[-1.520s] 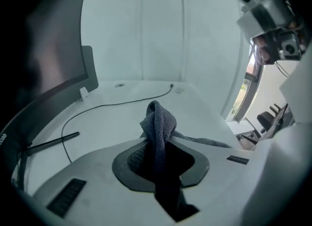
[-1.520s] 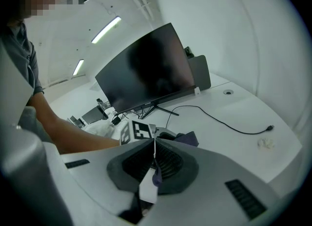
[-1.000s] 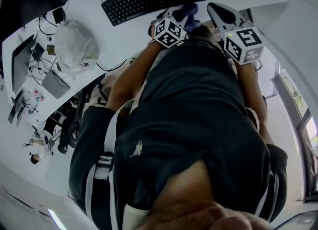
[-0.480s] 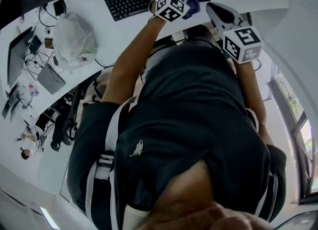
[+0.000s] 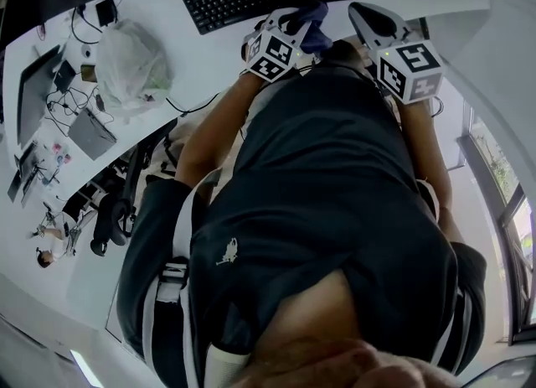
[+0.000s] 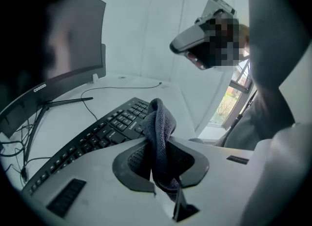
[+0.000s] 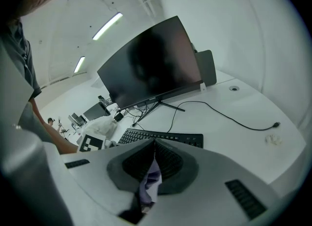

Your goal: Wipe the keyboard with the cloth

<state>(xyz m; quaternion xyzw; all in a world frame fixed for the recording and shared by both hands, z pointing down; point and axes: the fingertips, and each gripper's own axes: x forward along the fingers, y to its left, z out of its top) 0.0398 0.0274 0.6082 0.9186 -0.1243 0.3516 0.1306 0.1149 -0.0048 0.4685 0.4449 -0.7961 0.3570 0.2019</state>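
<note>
Currently, the left gripper (image 6: pixel 161 147) has its jaws closed on the cloth (image 6: pixel 161 120). The cloth is a dark blue-grey fabric with a fine knit-like texture, bunched into a folded loop that rises past the ribbed black pads. It is near the front edge of the keyboard (image 6: pixel 95 139), a black, gently curved board on the smooth white desk (image 6: pixel 122 86). The right gripper (image 7: pixel 154 144) has its jaw tips pressed together. A pale lilac scrap (image 7: pixel 148 181) shows low in the gap and cannot be identified.
</note>
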